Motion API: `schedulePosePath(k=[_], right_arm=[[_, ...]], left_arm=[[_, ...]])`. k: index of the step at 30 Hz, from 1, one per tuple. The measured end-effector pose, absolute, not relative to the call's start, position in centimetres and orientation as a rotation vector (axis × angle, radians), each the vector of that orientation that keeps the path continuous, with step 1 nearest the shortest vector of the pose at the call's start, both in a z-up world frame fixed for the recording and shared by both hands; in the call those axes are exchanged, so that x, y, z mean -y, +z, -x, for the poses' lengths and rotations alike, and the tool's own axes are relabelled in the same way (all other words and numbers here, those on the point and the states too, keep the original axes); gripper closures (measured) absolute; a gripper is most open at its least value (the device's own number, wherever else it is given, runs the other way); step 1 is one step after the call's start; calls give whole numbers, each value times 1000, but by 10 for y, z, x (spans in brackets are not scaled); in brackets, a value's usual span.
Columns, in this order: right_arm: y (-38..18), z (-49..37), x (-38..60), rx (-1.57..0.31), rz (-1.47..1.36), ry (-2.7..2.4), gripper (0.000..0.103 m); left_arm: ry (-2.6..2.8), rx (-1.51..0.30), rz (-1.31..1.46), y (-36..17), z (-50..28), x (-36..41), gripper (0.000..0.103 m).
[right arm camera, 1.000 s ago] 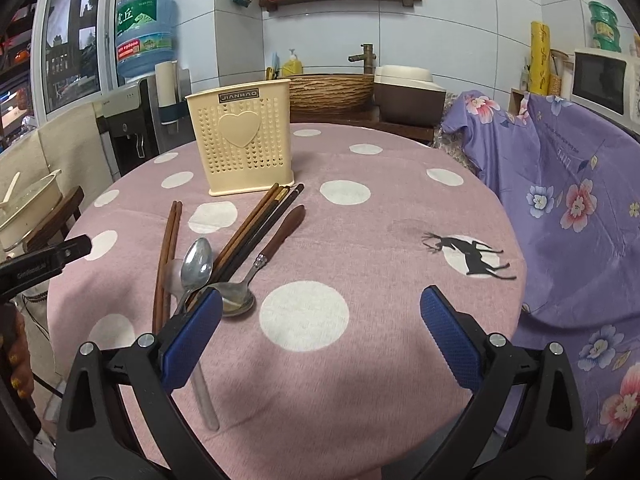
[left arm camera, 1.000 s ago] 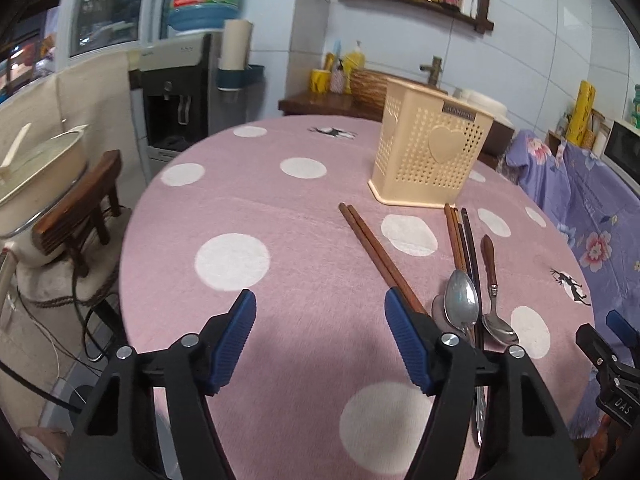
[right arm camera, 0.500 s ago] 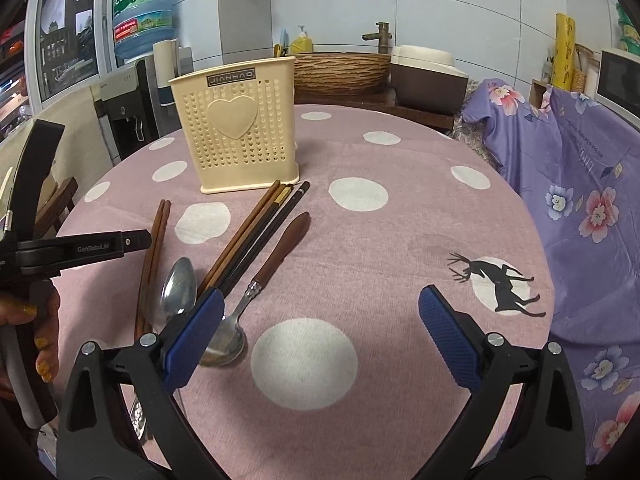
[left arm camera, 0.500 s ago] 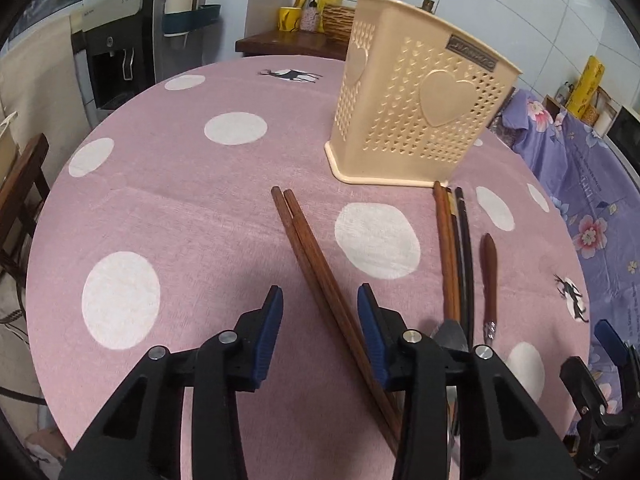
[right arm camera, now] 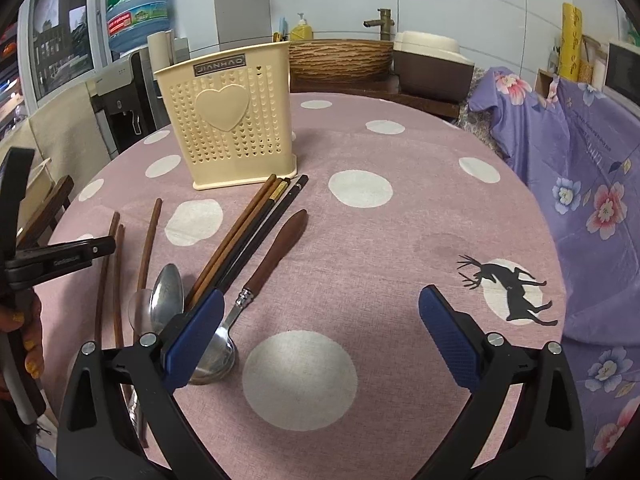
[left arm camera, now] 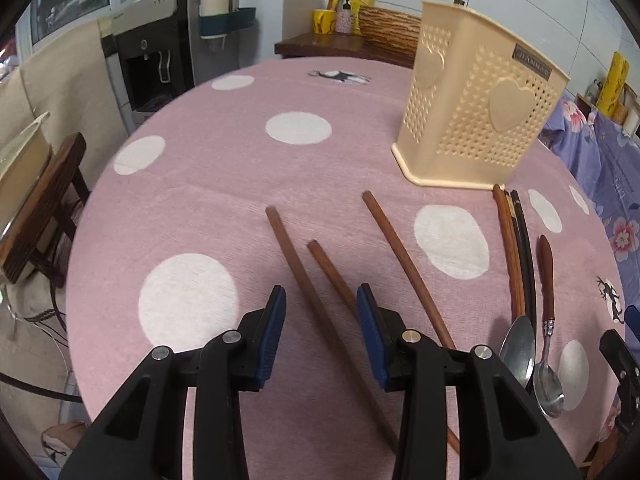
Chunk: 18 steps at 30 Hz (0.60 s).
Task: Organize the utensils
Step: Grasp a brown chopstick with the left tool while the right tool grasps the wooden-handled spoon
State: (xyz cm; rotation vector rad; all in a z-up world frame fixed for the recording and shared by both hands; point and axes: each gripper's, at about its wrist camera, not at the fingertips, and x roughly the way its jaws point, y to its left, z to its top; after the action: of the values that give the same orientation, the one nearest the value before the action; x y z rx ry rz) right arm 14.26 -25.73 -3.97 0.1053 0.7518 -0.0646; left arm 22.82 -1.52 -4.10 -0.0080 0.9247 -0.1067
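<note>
We hold the left gripper (left arm camera: 321, 334) narrowed around brown chopsticks (left arm camera: 316, 292) lying before the cream holder (left arm camera: 476, 120), not yet clamped. Next we close and lift. The right gripper (right arm camera: 320, 338) waits wide.

The desk (left arm camera: 200, 184) wore matt pink cloth with white dots. Brown chopsticks (left arm camera: 304, 268) looked like smooth wood. The spoons (right arm camera: 166, 300) were glossy metal, one with a brown wooden handle. The perforated holder (right arm camera: 228, 120) was smooth cream plastic; the fingers (right arm camera: 448, 336) had textured blue pads.
</note>
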Motion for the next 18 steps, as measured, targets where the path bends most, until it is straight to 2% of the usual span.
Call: schedulePosePath(k=[10,18], right_arm=[[-40,-173,264,-810,-184,-58,22],[-53,-211,257,-904,-268,-78,51]], left_arm=[[-73,-937,47,-41,-224,1,65],[-57,-944,58,-46,-234,5,65]])
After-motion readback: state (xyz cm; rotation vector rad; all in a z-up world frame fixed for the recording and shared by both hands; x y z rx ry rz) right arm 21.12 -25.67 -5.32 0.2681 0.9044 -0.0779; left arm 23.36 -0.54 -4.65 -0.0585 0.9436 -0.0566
